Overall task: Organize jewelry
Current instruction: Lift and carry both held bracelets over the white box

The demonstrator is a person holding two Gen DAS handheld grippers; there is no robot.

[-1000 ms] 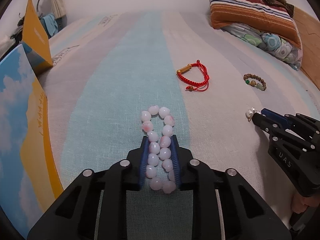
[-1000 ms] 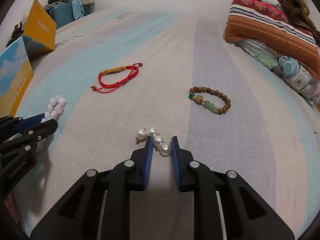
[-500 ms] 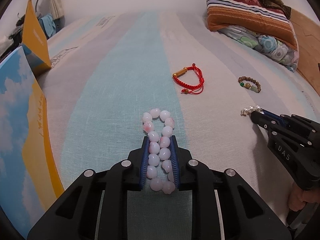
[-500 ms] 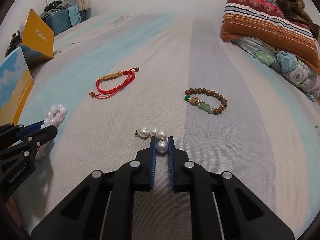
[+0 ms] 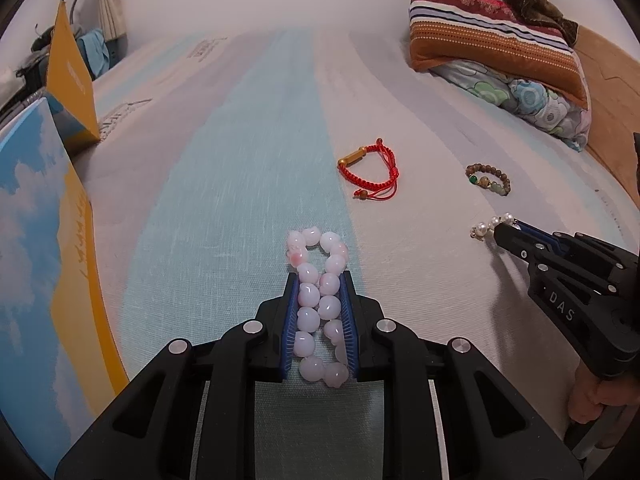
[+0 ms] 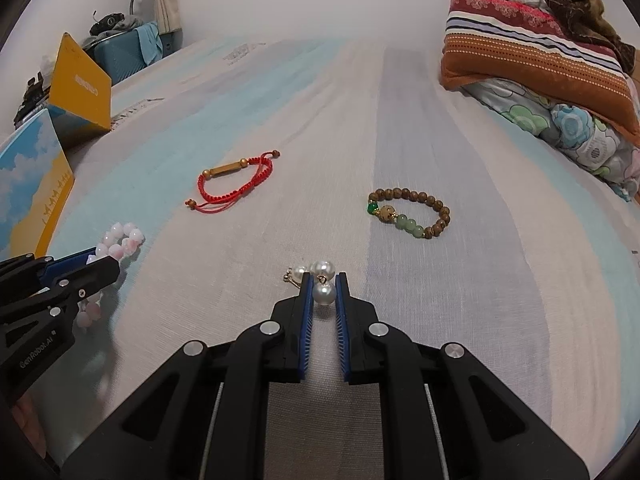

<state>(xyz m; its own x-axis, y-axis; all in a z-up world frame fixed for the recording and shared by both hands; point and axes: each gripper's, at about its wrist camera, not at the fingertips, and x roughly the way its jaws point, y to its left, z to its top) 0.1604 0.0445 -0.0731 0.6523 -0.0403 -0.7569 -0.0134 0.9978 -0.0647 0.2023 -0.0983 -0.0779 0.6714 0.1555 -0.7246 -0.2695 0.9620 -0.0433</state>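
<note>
Progress looks early: all four pieces lie or hover over the bed (image 6: 400, 128), and none has reached the open blue-and-yellow box (image 5: 44, 216) at the left, which I judge to be the likely home for them. Left tongs (image 5: 319, 284) are clamped on the pink bead bracelet (image 5: 318, 304), squeezing its loop into two rows between the blue pads (image 5: 289, 320), with the far end of the loop sticking out past the tips. Right tongs (image 6: 323, 282) pinch one pearl of the pearl jewelry piece (image 6: 322, 276); two more pearls and a small gold fitting poke out ahead of the tips. Whether either piece has lifted clear of the sheet I cannot tell.

Untouched, well apart from both tongs, are the red cord bracelet (image 6: 236, 182) with its gold tube bead and the wooden bead bracelet (image 6: 410, 212) with green stones. Those two remain to be collected, and the held pair remains to be placed.
</note>
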